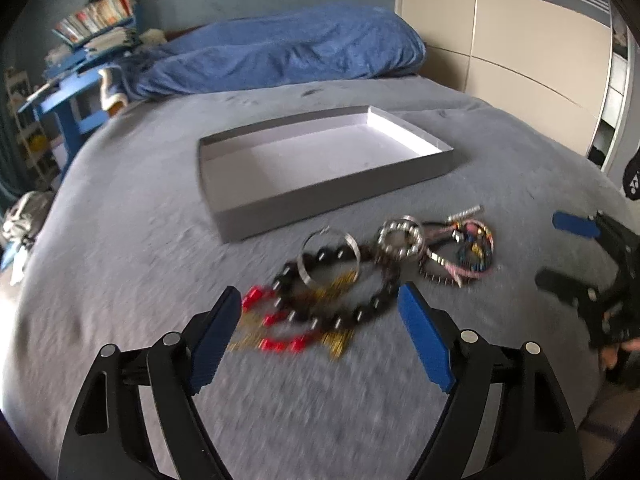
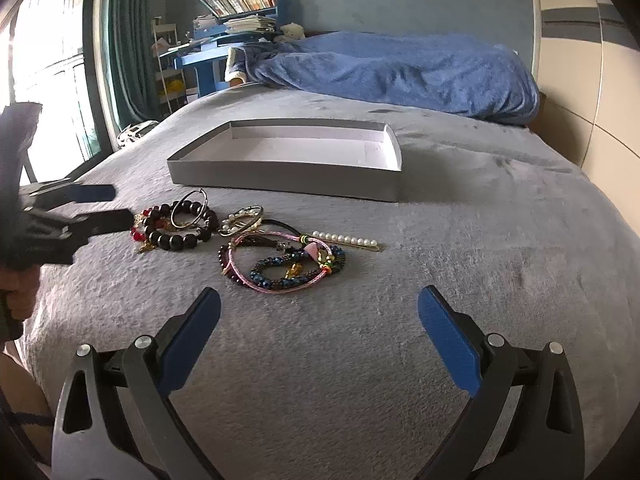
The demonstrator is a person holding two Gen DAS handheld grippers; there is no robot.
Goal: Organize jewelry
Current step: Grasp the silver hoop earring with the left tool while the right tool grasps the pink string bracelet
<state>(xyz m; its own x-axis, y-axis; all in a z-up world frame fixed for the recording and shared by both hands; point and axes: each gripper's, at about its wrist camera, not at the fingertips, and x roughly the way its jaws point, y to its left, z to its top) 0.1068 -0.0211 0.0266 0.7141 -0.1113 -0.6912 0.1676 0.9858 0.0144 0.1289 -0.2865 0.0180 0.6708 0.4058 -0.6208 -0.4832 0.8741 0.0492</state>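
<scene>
Grey bedding filled the left wrist view, where the left gripper (image 1: 320, 300) hovered with jaws spread wide and empty over the black beads (image 1: 340, 280). The beads lay just ahead between its fingertips, tangled with a red string (image 1: 280, 344) and a silver ring (image 1: 328, 258). The box (image 1: 320, 200) sat beyond, with nothing in it. The first pick seemed to be in hand; the next move called for lowering and closing on one piece only. Motion blur smeared the pile, so the gold bits were hard to make out.

From the right wrist view, the right gripper (image 2: 320, 300) was also spread and empty, well short of the bracelets (image 2: 288, 264) ahead. A pearl clip (image 2: 344, 240) lay just past them. The left gripper (image 2: 108, 206) was cut off at the left edge.
</scene>
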